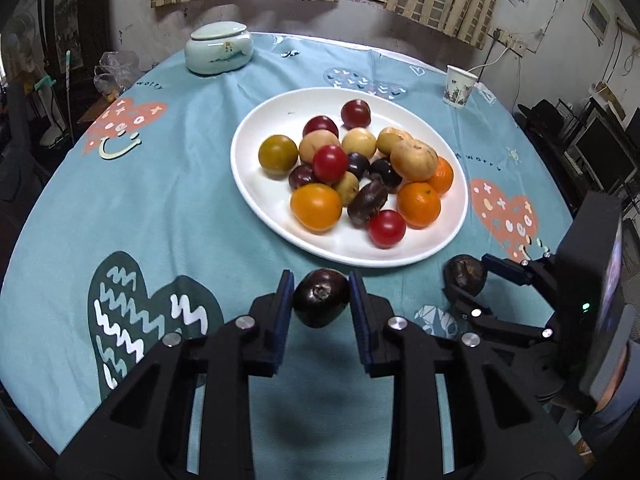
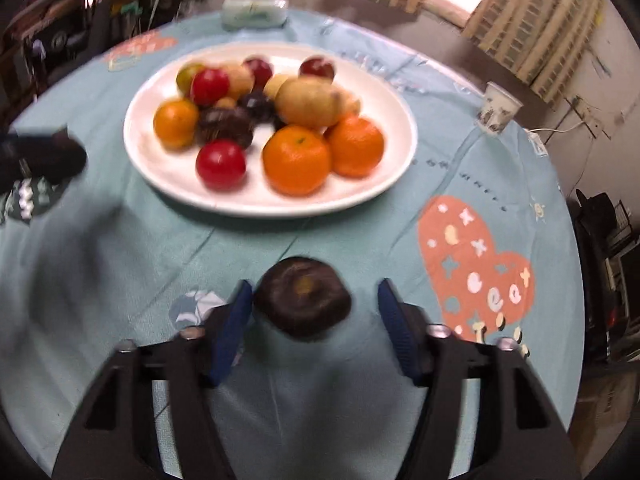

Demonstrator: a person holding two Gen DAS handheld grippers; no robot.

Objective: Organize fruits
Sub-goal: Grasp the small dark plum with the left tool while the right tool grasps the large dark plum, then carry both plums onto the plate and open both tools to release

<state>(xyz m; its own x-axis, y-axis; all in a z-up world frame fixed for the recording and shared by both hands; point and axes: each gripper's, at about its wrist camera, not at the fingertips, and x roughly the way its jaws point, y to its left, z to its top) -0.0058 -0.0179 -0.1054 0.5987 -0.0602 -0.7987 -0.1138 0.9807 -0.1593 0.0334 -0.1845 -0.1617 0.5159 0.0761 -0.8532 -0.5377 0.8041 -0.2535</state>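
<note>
While the left gripper (image 1: 321, 304) clamps a dark purple fruit (image 1: 320, 298) between its blue pads and holds it clear of the cloth, just on the near side of the white plate (image 1: 256, 184), the right gripper (image 2: 316, 312) stands with its jaws apart around a second dark fruit (image 2: 303, 297). That second fruit lies on the blue tablecloth (image 2: 120, 240), also on the near side of the plate; the gripper's left pad is at or just beside it and the right pad stands clear, so nothing presses on it. Motion blur in the right wrist view hides whether the left pad touches.

On the plate lies a heap of mixed fruit: two oranges (image 1: 419, 204) at its right, an orange-yellow tomato (image 1: 316, 207) at its near left, a red tomato (image 1: 387, 228) at its near edge, another red tomato (image 1: 330, 163) on top of the heap, several dark purple fruits (image 1: 367, 202) in the middle, tan-yellow fruits (image 1: 414, 160) behind them, and an olive-green fruit (image 1: 278, 155) at the far left.

Beyond the plate, at the far left of the table, stands a pale green lidded jar (image 1: 219, 50). A paper cup (image 1: 460, 86) stands beyond the plate to the right, near the table's edge.
</note>
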